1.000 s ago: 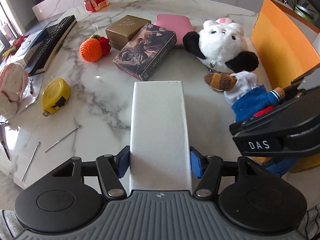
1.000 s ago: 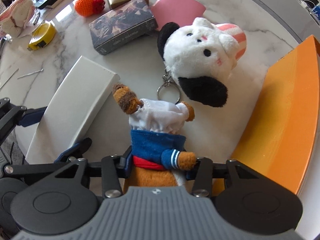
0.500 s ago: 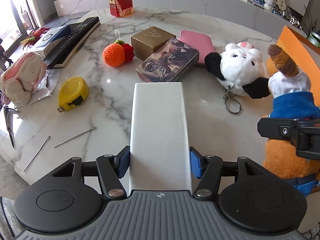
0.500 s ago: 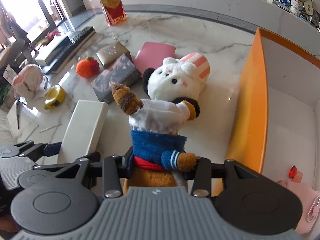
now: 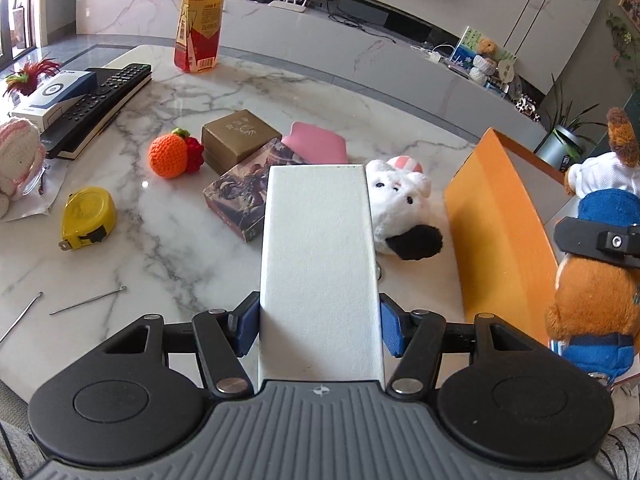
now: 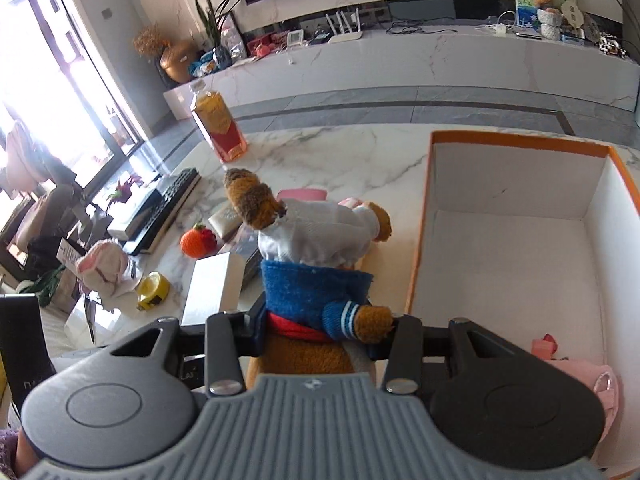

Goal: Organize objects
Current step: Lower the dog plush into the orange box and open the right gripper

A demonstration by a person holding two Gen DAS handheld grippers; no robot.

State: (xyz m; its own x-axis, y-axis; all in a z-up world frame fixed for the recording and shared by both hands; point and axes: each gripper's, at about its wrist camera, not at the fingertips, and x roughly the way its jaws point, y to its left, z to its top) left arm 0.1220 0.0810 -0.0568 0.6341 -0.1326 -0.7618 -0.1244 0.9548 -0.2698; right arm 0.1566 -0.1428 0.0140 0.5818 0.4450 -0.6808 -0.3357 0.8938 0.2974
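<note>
Carry step: right gripper [image 6: 324, 330] clamped on the plush bear [image 6: 316, 264], orange box [image 6: 516, 240] open just right of its fingers — next, judged, lower and release inside. Left gripper [image 5: 318, 330] clamped on a white box [image 5: 318, 260].

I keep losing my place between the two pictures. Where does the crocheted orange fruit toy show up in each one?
Left wrist view: crocheted orange fruit toy, upper left on the marble table, beside the gold box.
Right wrist view: same toy, left of centre, small.
Shared landmark: tall orange drink bottle behind it.
</note>
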